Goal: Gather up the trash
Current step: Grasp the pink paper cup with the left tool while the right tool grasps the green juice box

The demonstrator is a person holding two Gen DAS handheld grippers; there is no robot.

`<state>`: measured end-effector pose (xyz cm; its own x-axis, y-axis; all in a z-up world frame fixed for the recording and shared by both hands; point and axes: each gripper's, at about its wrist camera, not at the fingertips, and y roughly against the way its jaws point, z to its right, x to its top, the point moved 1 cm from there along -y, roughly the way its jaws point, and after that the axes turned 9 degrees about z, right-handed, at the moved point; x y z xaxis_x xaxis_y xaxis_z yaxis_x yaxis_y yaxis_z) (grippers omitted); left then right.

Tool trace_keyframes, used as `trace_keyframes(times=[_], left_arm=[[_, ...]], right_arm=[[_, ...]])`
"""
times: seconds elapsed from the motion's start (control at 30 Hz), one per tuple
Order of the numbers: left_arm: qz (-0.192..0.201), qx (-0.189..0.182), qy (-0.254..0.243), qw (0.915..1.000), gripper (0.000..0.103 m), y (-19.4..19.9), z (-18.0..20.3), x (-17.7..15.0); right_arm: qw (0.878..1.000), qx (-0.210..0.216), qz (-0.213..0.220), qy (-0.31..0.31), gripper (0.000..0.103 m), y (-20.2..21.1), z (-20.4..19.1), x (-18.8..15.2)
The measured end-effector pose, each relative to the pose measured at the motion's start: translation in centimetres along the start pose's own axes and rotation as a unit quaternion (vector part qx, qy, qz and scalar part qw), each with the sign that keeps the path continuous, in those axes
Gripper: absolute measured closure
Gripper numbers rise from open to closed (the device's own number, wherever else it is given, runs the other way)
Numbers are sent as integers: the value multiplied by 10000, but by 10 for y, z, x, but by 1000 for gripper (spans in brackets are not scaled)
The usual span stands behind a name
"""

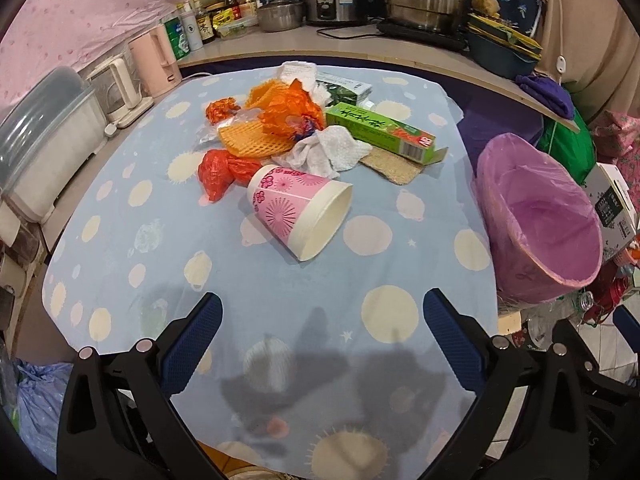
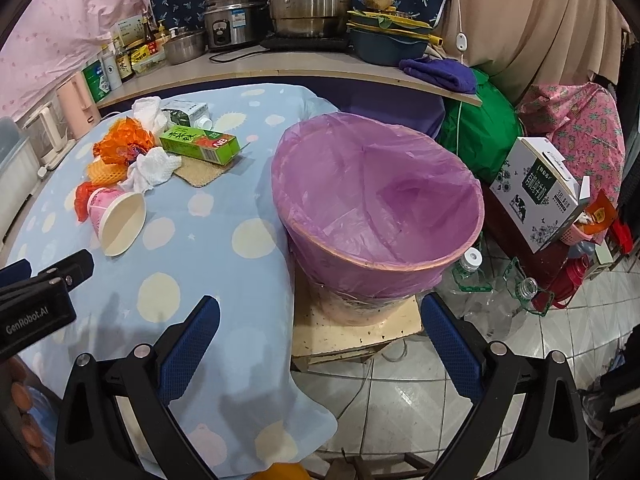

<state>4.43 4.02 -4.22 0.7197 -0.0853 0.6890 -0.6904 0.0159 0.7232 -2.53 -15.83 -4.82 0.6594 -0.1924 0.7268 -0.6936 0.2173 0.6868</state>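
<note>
So far nothing has gone into the bin (image 2: 376,216): its purple liner looks bare inside, and it sits on a board just off the table's (image 1: 120,248) edge, at about three o'clock in the left wrist view. All the trash lies on the blue spotted cloth toward twelve o'clock: a pink paper cup (image 1: 300,212) on its side nearest the grippers, crumpled white tissue (image 1: 332,152), orange wrappers (image 1: 288,112), a red plastic bag (image 1: 220,172), a green carton (image 1: 380,130) and a brown scrub pad (image 1: 394,166). The left gripper (image 1: 322,344) hangs over bare cloth with jaws spread and empty. The right gripper (image 2: 320,344) is likewise spread wide, holding nothing, in front of the bin. Every piece remains to be collected.
</note>
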Motion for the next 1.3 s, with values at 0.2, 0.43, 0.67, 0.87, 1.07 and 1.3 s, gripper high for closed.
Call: trace_keyframes(times=[0.2,0.43,0.67,0.87,1.07,1.3], left_arm=[[-226,103,724,9971,7,-35,-42,8],[-368,95,907,9951,7,-66,-56,19],[-370,-86,990,9944,7,-85,-44,37],[-653,-191,699,9952,8,-102,-33,20],[-638,-11,734,9953,30,-109,-53,22],[-777,82,928,9926,69,-116,-82,23]], right_arm=[[9999,24,-147,24,7,-22,-7,5],[9998,97,-159,109,7,-41,-24,21],[9996,122,-213,108,7,-60,-35,35],[9995,136,-232,177,7,-69,-43,42],[9992,273,-215,188,7,-85,-54,51],[9964,795,-47,299,12,-121,-82,85]])
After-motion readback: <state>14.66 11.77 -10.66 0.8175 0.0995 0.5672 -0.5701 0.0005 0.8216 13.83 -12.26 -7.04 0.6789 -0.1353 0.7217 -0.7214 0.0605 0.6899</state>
